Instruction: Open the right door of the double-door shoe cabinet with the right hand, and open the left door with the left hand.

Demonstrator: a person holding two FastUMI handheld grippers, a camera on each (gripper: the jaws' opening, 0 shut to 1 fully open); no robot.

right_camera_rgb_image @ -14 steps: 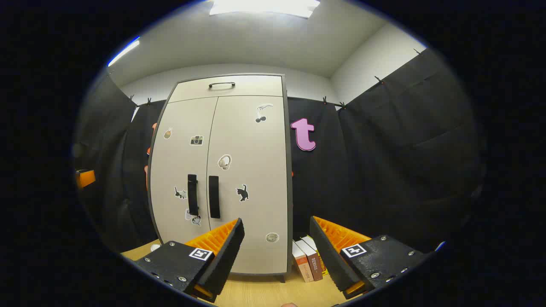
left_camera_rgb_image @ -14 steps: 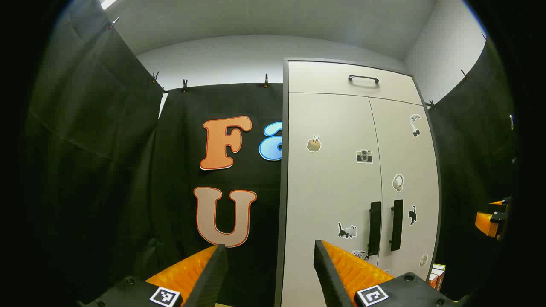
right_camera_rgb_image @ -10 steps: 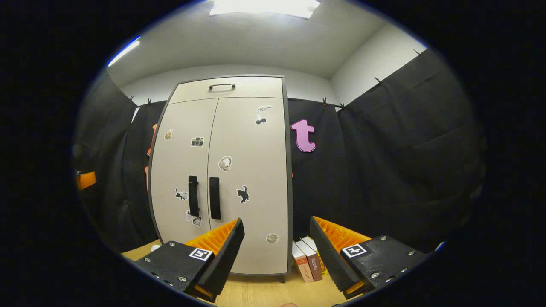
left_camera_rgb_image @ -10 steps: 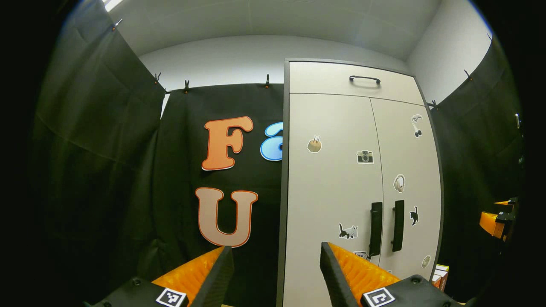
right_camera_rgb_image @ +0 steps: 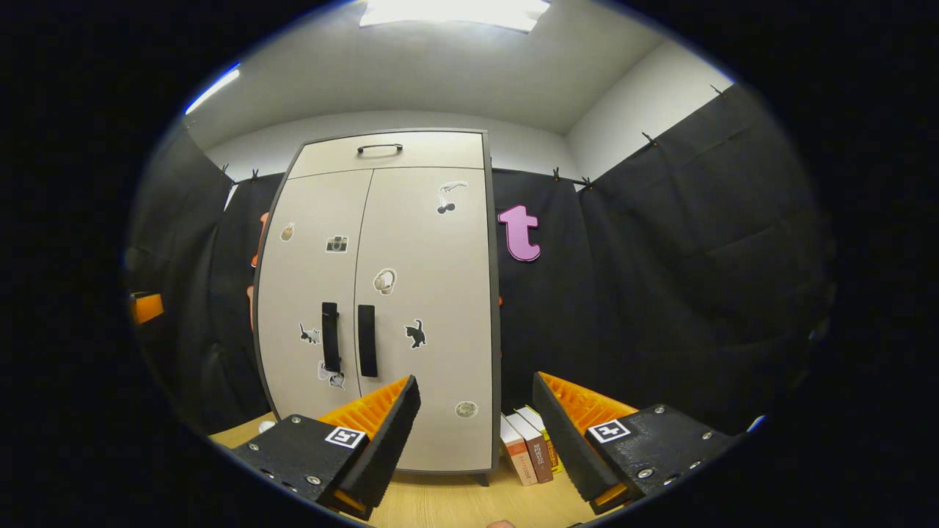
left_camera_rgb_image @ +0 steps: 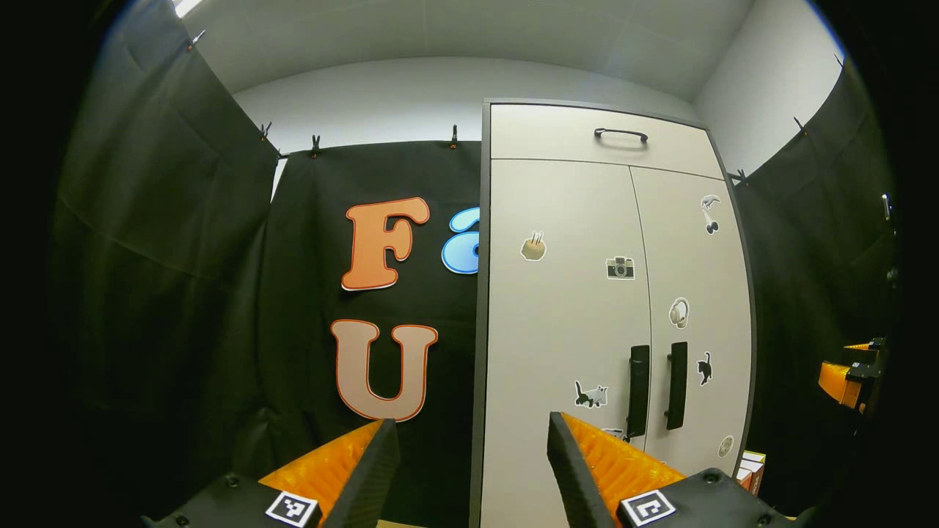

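A pale double-door shoe cabinet [left_camera_rgb_image: 557, 323] [right_camera_rgb_image: 418, 257] stands upright with both doors closed and stickers on them. Two black vertical handles sit side by side at the seam: the left door handle [left_camera_rgb_image: 637, 391] [right_camera_rgb_image: 331, 336] and the right door handle [left_camera_rgb_image: 676, 386] [right_camera_rgb_image: 367, 340]. My left gripper [left_camera_rgb_image: 469, 455] is open and empty, well short of the cabinet and left of the handles. My right gripper [right_camera_rgb_image: 473, 407] is open and empty too, some way from the cabinet, right of the handles. The right gripper [left_camera_rgb_image: 851, 374] also shows far right in the left gripper view, and the left gripper [right_camera_rgb_image: 147, 306] at the left edge of the right gripper view.
A top drawer with a black handle [left_camera_rgb_image: 620, 133] [right_camera_rgb_image: 380, 147] sits above the doors. Several books [right_camera_rgb_image: 524, 444] [left_camera_rgb_image: 748, 469] stand on the wooden floor [right_camera_rgb_image: 447, 506] right of the cabinet. Black cloth walls close in on both sides.
Both views shift only slightly; the cabinet drifts a little left in each. Both grippers stay open and the doors stay closed.
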